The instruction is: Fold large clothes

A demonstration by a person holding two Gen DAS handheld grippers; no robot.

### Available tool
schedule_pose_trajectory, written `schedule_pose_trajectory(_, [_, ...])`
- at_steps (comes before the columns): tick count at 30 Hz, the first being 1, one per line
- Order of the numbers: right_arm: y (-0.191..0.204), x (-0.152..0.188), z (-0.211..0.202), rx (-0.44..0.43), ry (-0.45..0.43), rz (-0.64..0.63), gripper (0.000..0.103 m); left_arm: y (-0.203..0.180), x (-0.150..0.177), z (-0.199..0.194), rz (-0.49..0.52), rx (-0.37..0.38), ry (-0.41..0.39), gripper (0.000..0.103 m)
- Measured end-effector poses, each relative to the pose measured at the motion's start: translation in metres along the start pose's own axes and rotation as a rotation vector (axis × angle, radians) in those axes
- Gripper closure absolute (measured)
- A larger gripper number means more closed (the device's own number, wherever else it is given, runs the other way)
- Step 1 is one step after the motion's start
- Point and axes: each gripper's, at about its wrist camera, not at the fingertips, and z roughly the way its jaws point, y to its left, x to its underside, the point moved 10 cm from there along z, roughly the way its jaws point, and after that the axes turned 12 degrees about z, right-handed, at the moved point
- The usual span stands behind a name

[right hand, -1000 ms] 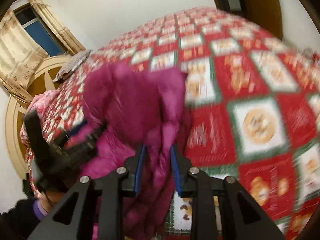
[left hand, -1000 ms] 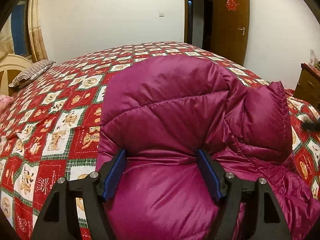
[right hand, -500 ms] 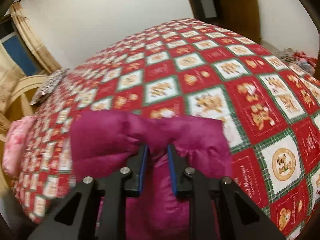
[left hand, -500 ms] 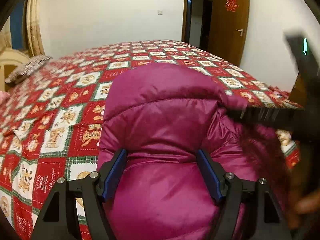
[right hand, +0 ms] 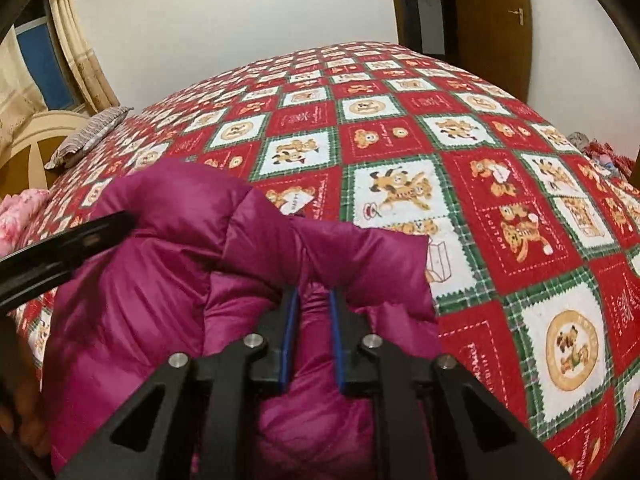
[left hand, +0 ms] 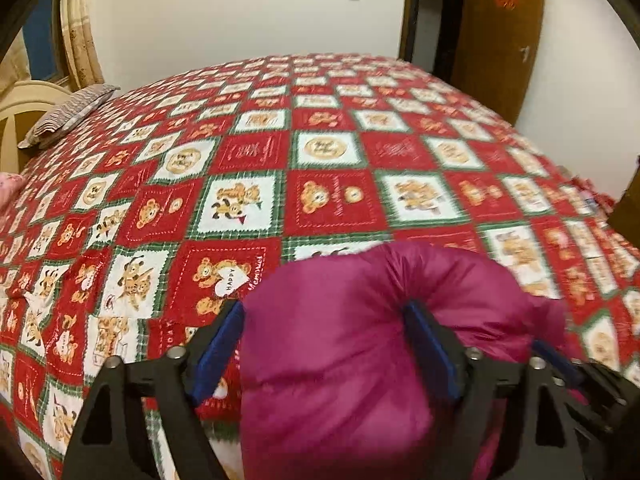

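Observation:
A magenta puffer jacket (left hand: 340, 344) lies bunched at the near edge of the bed; it also shows in the right wrist view (right hand: 168, 264). My left gripper (left hand: 324, 316) has wide jaws around a thick fold of the jacket, with blue pads (left hand: 222, 344) pressing its sides. My right gripper (right hand: 312, 296) is shut on a thin fold of the jacket. The right gripper's tip shows at the lower right of the left wrist view (left hand: 560, 368). The left gripper's body crosses the left side of the right wrist view (right hand: 64, 244).
The bed carries a red, white and green bear-print quilt (left hand: 320, 152), also in the right wrist view (right hand: 480, 160). A striped pillow (left hand: 68, 114) and a wooden headboard (left hand: 16, 112) are at far left. A brown door (left hand: 500, 36) stands at the back right.
Both grippers have pulled the jacket toward the near edge, so more quilt shows beyond it. The right gripper has come in close beside the left one.

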Motion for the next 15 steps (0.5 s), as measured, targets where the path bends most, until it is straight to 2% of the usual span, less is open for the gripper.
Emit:
schedule_pose_trajectory(4, [-0.003, -0.003, 0.007, -0.034, 0.016, 0.016, 0.087, 0.003, 0.007, 0.016, -0.04, -0.01, 0.027, 0.014])
schedule_pose_trajectory(9, [-0.009, -0.004, 0.012, -0.095, 0.025, 0.071, 0.087, 0.001, 0.008, 0.027, -0.027, -0.055, 0.033, 0.012])
schedule_pose_trajectory(15, [-0.007, -0.004, 0.011, -0.074, 0.019, 0.061, 0.087, 0.001, 0.008, 0.031, -0.013, -0.076, 0.036, 0.012])
